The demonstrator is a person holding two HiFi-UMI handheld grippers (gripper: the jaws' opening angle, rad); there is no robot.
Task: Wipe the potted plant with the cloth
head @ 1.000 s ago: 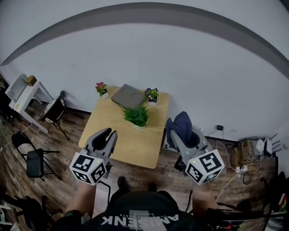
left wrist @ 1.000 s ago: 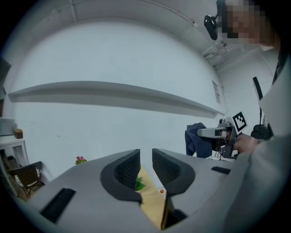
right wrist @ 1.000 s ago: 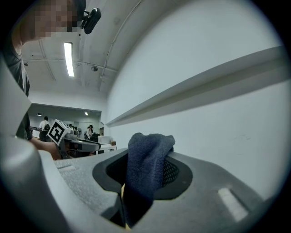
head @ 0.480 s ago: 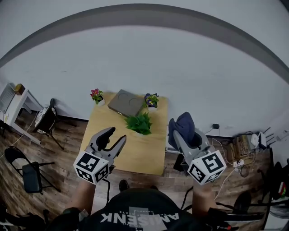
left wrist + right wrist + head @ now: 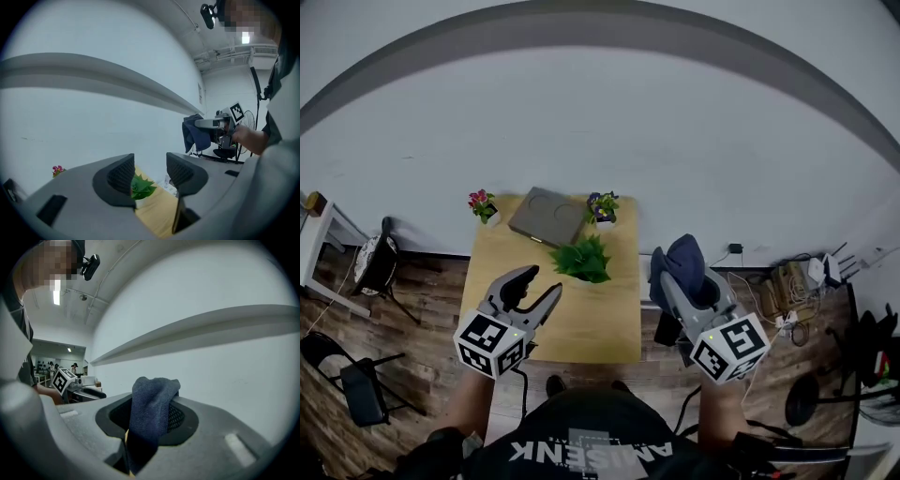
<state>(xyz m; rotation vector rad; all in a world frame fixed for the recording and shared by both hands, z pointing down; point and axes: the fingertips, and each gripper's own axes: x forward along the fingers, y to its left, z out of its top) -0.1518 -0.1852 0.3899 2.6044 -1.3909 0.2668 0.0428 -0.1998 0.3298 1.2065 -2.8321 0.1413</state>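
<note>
At the far left of the wooden table (image 5: 492,281), against the wall, stands a small pink-flowered pot (image 5: 482,204). Beside it come a flat grey board (image 5: 546,217) and a purple-flowered pot (image 5: 602,207). The leafy green potted plant (image 5: 582,260) stands alone in front of them, near the table's middle, untouched.

The left gripper (image 5: 541,284) has just opened: its jaws, nearly together a second ago, now stand wide with nothing between them. In the left gripper view the green plant (image 5: 140,187) shows in the gap beyond the pads, well short of being reached. That opening reads as getting ready to steady the pot, which makes this plant the likely one to be wiped.

Off the table's right edge, the right gripper (image 5: 667,281) is clamped on the dark blue cloth (image 5: 152,408), which bunches above the jaws and hangs below them. It is level with the plant but apart from it, so no wiping has begun.
</note>
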